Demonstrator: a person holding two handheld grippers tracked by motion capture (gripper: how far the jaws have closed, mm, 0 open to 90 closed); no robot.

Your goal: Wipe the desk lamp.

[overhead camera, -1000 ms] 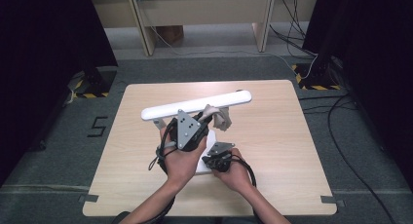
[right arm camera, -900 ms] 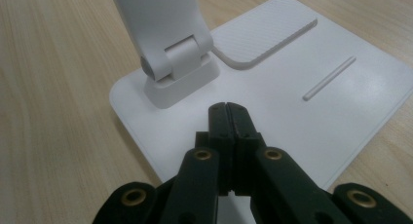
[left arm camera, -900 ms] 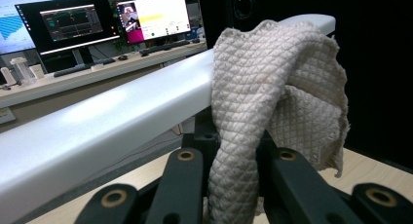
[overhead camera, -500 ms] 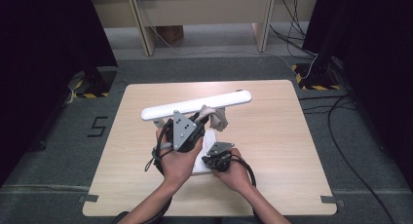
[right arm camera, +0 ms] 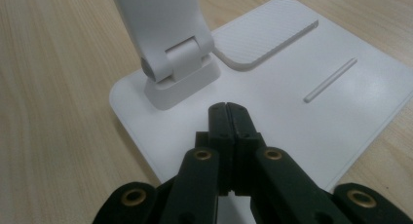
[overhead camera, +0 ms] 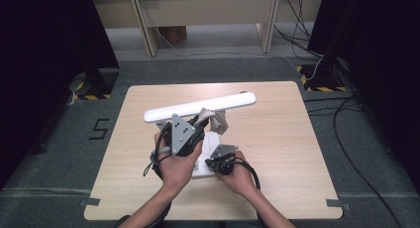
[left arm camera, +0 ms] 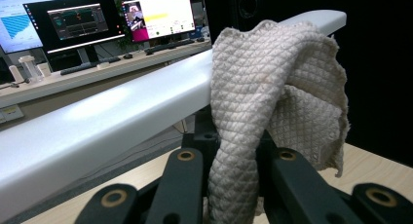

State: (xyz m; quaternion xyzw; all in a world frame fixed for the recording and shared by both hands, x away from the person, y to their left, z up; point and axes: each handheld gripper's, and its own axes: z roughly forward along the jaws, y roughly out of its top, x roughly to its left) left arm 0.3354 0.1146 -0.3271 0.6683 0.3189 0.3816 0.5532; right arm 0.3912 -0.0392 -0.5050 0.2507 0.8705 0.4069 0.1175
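Observation:
A white desk lamp stands on the table, its long bar head [overhead camera: 198, 107] [left arm camera: 122, 117] raised above a flat white base [overhead camera: 202, 170] [right arm camera: 292, 73]. A beige waffle-weave cloth [overhead camera: 218, 120] [left arm camera: 263, 83] is draped against the bar. My left gripper [overhead camera: 200, 122] [left arm camera: 234, 160] is shut on the cloth's lower part, just below the bar. My right gripper [overhead camera: 212, 163] [right arm camera: 227, 108] is shut with nothing between its jaws. Its tips sit on or just above the base, close to the lamp's hinge foot [right arm camera: 180, 68].
The wooden table [overhead camera: 277, 134] has free room to the right and left of the lamp. Beyond the far edge lie grey floor, desk legs and cables [overhead camera: 317, 64]. Monitors [left arm camera: 78, 19] stand on a desk in the left gripper view.
The left gripper with the cloth has shifted slightly to the left along the bar. The right gripper has stayed on the base.

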